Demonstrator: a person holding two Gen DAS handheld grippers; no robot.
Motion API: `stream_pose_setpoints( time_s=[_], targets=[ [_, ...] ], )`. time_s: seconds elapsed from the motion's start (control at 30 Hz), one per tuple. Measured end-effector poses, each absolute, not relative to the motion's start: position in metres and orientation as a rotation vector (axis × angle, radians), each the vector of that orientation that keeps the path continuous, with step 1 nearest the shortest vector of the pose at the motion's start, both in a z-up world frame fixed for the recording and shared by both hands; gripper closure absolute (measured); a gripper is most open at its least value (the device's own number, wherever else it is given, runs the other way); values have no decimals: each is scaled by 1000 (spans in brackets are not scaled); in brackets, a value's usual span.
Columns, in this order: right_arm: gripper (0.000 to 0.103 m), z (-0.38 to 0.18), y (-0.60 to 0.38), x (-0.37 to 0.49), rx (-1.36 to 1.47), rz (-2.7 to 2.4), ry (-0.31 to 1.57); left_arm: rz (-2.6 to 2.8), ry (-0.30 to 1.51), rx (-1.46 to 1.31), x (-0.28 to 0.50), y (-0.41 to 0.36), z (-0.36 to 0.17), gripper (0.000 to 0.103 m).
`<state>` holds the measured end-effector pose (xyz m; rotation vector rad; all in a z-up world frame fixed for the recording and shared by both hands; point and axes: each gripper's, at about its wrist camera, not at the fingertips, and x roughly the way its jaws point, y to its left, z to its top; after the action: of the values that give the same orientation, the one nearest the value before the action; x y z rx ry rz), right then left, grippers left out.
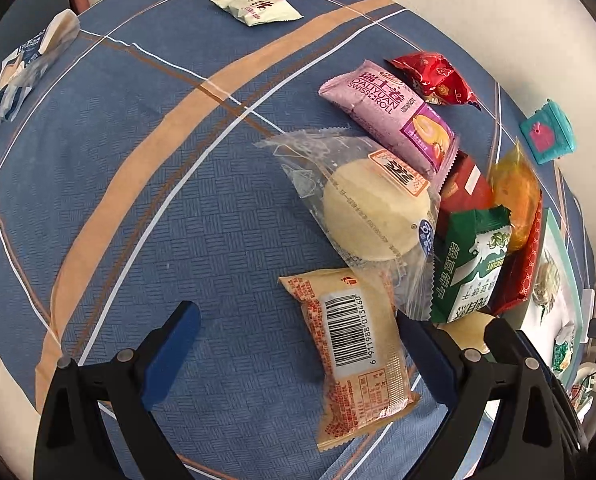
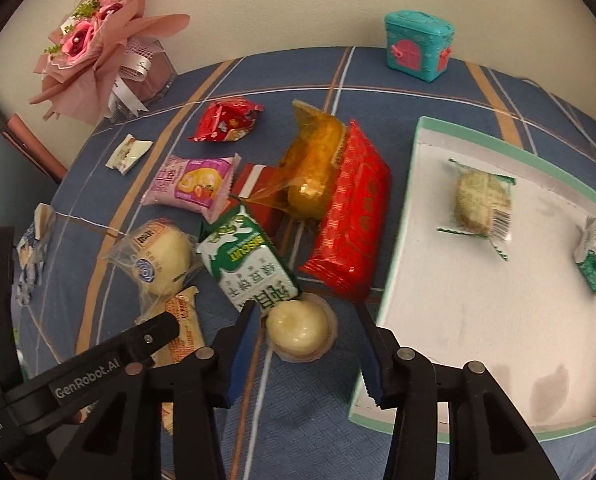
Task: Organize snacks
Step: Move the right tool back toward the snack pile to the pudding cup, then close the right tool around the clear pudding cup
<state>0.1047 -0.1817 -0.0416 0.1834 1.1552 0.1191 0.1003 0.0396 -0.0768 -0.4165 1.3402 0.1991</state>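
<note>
Presently, right claw (image 2: 306,344): jaws partly apart around a round pale pastry in a clear cup (image 2: 300,330), pads not visibly pressing it. Left claw (image 1: 298,360): wide open over a beige barcoded packet (image 1: 354,354), gripping nothing. Loose snacks lie heaped on the bench (image 2: 298,420); beside them sits the green-rimmed box (image 2: 394,280), likely their destination, already containing two packets.

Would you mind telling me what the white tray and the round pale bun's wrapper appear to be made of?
White tray: probably matte cardboard; flat dull floor, thin folded walls with a green rim. Bun wrapper: clear glossy plastic film, apparently; the bun shows through, the edges crinkle and the end seal is serrated.
</note>
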Motion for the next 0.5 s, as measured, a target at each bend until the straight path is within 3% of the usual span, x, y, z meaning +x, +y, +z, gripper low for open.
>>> stream_pose_setpoints(
  time_s=[0.5],
  targets=[
    [58,-67,-172,120,146,141,1212,216,1338,-441,106,45,-71,5]
  ],
)
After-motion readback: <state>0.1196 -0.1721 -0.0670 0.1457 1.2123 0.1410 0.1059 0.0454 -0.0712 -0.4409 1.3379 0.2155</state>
